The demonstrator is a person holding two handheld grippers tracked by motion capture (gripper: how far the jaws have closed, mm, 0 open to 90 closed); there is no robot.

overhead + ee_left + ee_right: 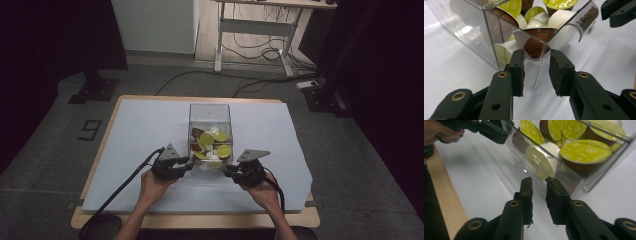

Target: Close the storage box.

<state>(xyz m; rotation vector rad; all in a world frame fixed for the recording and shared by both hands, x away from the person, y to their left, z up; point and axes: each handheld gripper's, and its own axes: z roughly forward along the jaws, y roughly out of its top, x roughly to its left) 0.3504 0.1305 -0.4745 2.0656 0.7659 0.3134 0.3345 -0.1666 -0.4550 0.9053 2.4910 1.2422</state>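
Left gripper sits at the near left corner of the clear box, your jaws narrowly apart with the corner edge just ahead of the gap and nothing pinched. Right gripper faces the box's near right wall, its jaws a slit apart and bare; the wall lies just beyond the tips, and you cannot tell from here whether they touch it.

You look to be at the bracing step: both tools closing in on the box's near end, one each side, before it is lifted, tipped or slid. Next you would need to bring each pair of pads onto a wall or rim and squeeze evenly, since smooth plastic will slip from a one-sided hold.

Count: one box, standing on the white sheet near its middle; two grippers. Capsules fill the box's lower part in a loose heap, roughly a dozen, green-lidded, brown and white; those underneath are hidden, so an exact number is beyond you.
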